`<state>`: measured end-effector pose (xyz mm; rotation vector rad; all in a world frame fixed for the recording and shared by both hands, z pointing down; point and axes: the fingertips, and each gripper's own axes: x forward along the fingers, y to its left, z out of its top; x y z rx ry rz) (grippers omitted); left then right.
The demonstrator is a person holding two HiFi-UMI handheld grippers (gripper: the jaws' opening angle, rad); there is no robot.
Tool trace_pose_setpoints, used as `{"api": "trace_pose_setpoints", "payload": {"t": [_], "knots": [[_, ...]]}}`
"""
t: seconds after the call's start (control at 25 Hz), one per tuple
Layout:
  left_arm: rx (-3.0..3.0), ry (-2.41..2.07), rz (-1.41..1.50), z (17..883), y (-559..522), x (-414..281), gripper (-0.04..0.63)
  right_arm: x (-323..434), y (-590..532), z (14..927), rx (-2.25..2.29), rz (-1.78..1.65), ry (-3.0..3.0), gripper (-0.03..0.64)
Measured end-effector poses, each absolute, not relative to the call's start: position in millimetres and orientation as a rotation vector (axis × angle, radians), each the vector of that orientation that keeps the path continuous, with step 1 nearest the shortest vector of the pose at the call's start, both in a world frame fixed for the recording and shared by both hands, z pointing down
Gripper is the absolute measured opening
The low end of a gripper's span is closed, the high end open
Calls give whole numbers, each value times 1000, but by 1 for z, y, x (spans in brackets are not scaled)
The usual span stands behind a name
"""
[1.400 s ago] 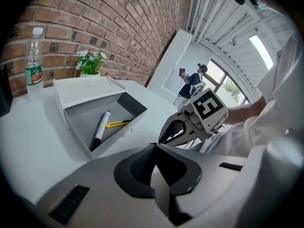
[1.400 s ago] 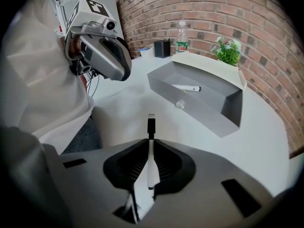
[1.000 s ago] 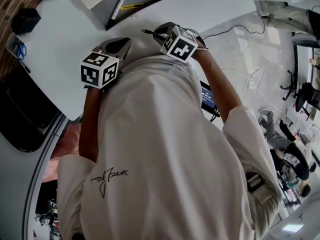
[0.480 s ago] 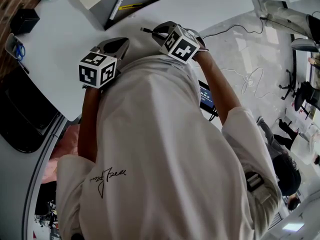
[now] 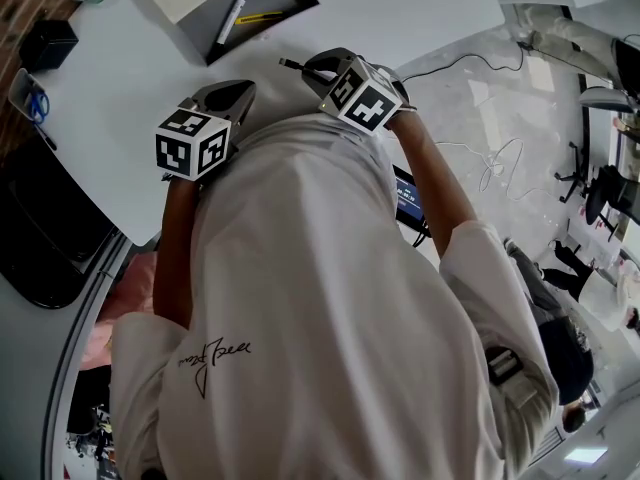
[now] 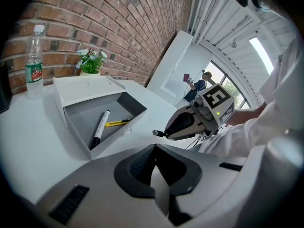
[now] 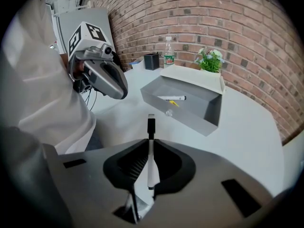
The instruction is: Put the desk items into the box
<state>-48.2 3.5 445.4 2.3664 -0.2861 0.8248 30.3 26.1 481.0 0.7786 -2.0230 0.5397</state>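
Note:
An open grey box (image 5: 262,20) with a white lid lies at the table's far side; in the left gripper view the box (image 6: 80,121) holds a black-and-white marker (image 6: 99,128) and a yellow pen-like item (image 6: 118,123). My right gripper (image 7: 151,145) is shut on a white marker with a black cap (image 7: 151,127), which points toward the box (image 7: 202,112). In the head view the right gripper (image 5: 318,66) hovers just short of the box, with the marker's tip (image 5: 290,64) sticking out. My left gripper (image 6: 156,148) is shut with nothing in it and hangs beside it (image 5: 232,90).
A water bottle (image 6: 34,61), a small potted plant (image 6: 90,61) and a black cup (image 7: 151,61) stand by the brick wall. Scissors lie in a tray (image 5: 34,98) at the table's left edge. A dark chair (image 5: 40,238) and floor cables (image 5: 500,158) flank the table.
The right gripper has tilted slightly with the marker still in it. The left gripper has kept still.

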Motion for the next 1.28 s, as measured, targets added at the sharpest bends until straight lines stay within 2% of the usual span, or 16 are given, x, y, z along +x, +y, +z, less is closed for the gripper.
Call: {"api": "trace_pose_setpoints", "payload": {"t": [1.28], "knots": [[2333, -307, 801, 448, 0, -49, 5, 45, -27, 444, 750, 360, -2031, 55]]}}
